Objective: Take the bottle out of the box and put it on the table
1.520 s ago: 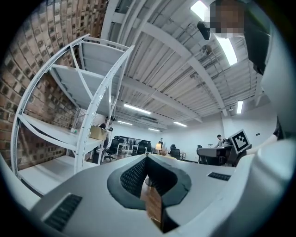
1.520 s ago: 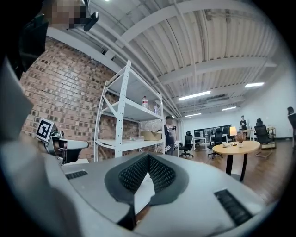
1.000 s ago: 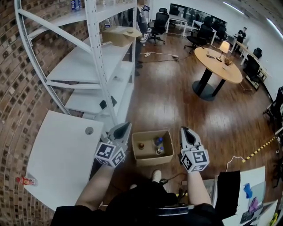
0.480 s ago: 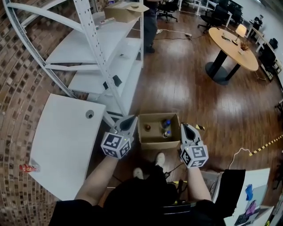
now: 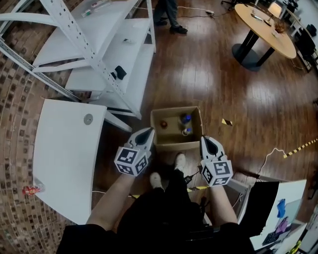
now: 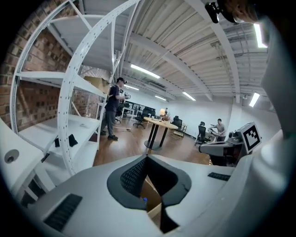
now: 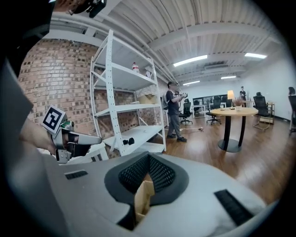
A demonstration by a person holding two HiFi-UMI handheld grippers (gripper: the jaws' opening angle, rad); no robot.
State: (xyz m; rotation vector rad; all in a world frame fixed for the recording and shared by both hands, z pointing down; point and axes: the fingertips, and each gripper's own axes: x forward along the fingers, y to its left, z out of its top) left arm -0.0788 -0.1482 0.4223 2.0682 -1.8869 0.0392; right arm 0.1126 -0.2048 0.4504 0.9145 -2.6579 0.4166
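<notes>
An open cardboard box (image 5: 169,140) stands on the wooden floor in the head view. Inside it are two blue-capped bottles (image 5: 186,119) and a small brown-topped item (image 5: 163,124). My left gripper (image 5: 147,133) hangs just above the box's near-left corner, jaws shut and empty. My right gripper (image 5: 205,141) is beside the near-right corner, also shut on nothing. In the left gripper view the gripper (image 6: 147,157) frames a strip of cardboard and a blue cap (image 6: 144,200). The right gripper (image 7: 149,155) shows only a box flap (image 7: 143,194) below its jaws. The white table (image 5: 64,154) lies to the left.
White metal shelving (image 5: 99,44) rises behind the table and box. A round wooden table (image 5: 266,30) stands at far right, and a person (image 5: 169,12) stands beyond the box. A small red item (image 5: 29,190) sits on the white table's near edge. My shoes (image 5: 180,161) touch the box front.
Both grippers have sunk toward the floor and now sit at the box's near corners. The view has tipped further down, so the box looks larger and higher in frame.
</notes>
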